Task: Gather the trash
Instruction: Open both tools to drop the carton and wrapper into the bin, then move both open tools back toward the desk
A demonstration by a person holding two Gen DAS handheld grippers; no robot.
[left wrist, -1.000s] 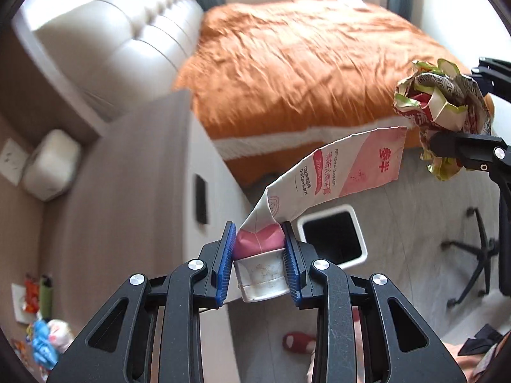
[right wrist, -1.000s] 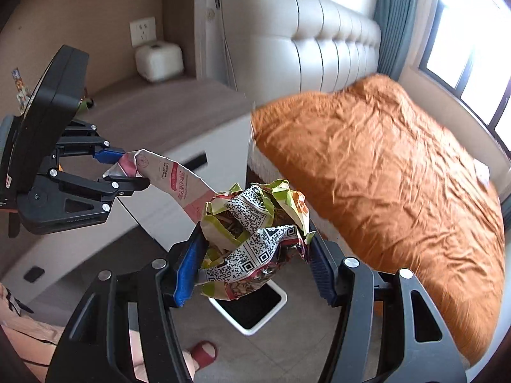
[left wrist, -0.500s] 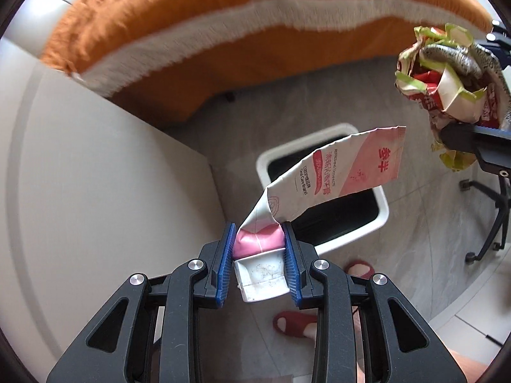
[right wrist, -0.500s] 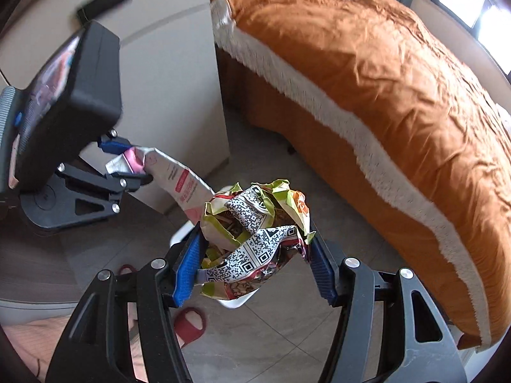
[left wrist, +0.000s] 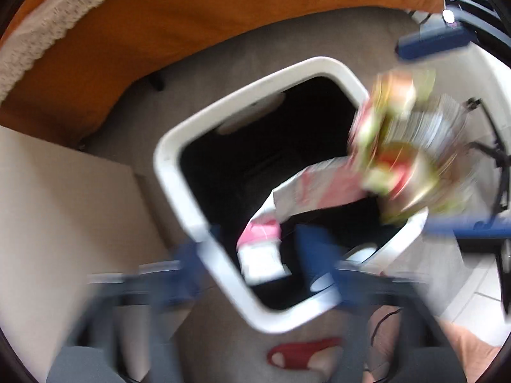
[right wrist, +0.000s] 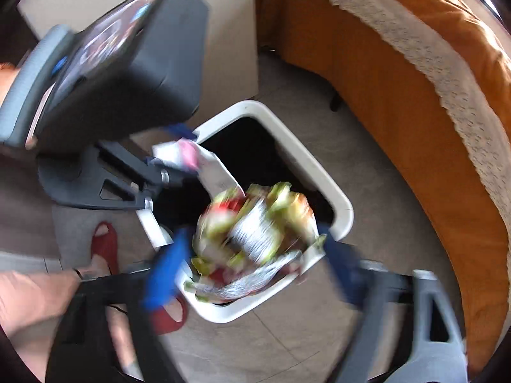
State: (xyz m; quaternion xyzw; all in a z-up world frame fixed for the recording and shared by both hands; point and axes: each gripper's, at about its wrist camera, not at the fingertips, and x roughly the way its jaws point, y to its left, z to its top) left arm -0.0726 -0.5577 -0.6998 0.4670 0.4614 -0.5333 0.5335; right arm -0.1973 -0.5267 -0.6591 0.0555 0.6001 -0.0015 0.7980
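In the left wrist view the left gripper (left wrist: pixel 258 249) is opening, its pads clear of the pink-and-white flattened paper carton (left wrist: pixel 306 191) over the white square plastic bin (left wrist: pixel 172 166), and in the right wrist view the right gripper (right wrist: pixel 246 265) is likewise opening, its pads clear of the crumpled green-and-white snack wrapper (right wrist: pixel 255 226), so both pieces look released and the drop nearly done.

Both wrist views close above, facing down, sharing white bin (left wrist: pixel 179 188), seemingly blurred

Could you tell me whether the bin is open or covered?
Open: the bin shows a dark, uncovered mouth inside its white rim, with no lid visible.
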